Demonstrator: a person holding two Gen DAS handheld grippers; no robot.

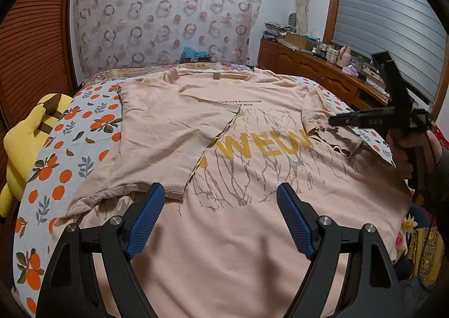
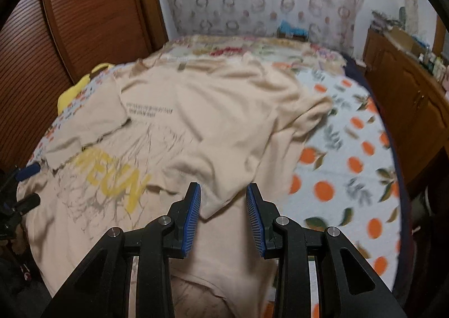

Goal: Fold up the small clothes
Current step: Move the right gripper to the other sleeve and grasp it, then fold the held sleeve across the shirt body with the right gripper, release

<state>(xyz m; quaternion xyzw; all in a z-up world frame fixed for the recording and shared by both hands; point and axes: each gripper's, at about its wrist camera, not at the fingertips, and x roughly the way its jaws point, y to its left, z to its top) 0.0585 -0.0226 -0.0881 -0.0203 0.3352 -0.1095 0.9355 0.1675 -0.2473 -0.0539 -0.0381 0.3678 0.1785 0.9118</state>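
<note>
A peach T-shirt (image 1: 247,177) with yellow letters and grey branch print lies flat on the bed, collar at the far end. Its left side with the sleeve is folded inward over the chest. My left gripper (image 1: 220,200) is open and empty, just above the shirt's lower middle. In the right wrist view the same shirt (image 2: 213,110) shows its right side and sleeve bunched and folded inward. My right gripper (image 2: 223,200) is open, jaws a modest gap apart, right over the sleeve's edge; it also shows at the right of the left wrist view (image 1: 334,121).
The bed has an orange-fruit print sheet (image 1: 70,132) (image 2: 350,166). A yellow plush toy (image 1: 25,138) lies at the bed's left edge. A wooden dresser (image 1: 314,70) with clutter stands at the right. A wooden slatted panel (image 1: 31,45) stands on the left.
</note>
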